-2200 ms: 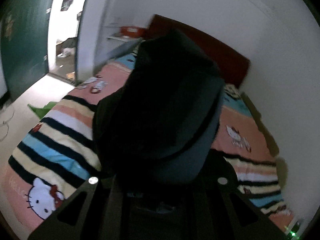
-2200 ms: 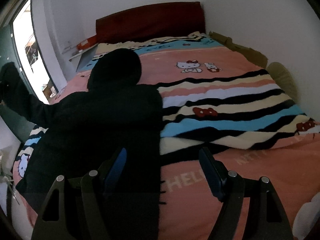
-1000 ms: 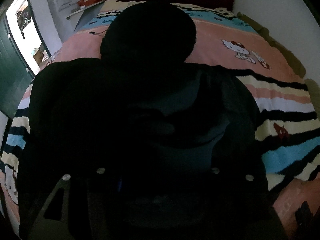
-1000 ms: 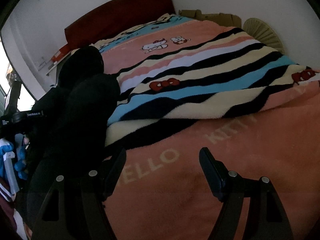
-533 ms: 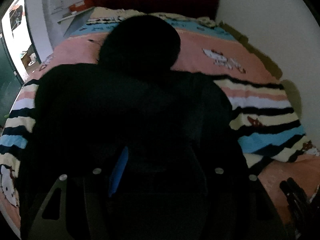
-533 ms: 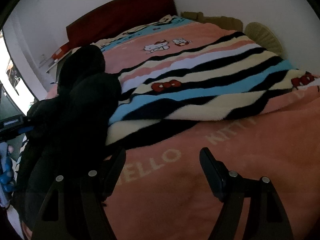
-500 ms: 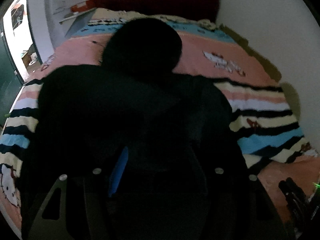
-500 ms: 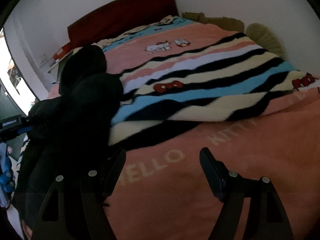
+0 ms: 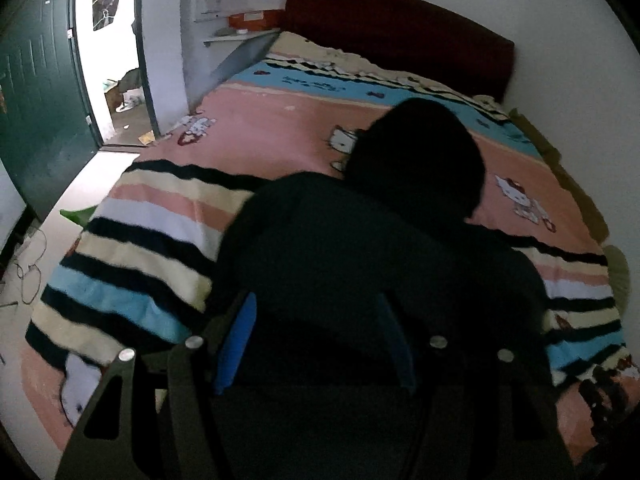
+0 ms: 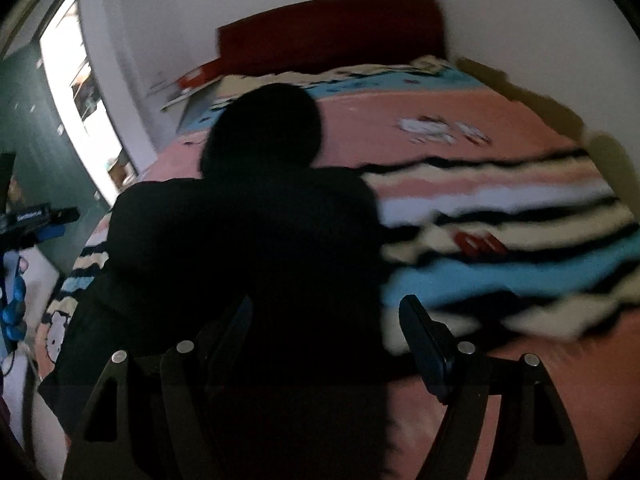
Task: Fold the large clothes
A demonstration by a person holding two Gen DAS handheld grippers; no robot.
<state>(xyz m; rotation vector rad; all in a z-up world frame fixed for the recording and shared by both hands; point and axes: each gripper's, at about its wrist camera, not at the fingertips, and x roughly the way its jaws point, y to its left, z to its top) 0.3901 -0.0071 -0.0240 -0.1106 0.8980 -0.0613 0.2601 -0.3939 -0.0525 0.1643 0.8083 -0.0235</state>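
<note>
Black grippers angled over hoodie

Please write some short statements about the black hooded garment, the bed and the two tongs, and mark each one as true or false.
1. The black hooded garment lies on the striped pink cartoon blanket with its hood towards the dark red headboard. True.
2. The garment hangs on the green door. False: it lies spread on the bed.
3. The left tongs have blue pads. True.
4. The right tongs are shut tight. False: their fingers stand apart and pinch nothing.
5. The headboard is white. False: it is dark red, and the wall behind it is white.
</note>
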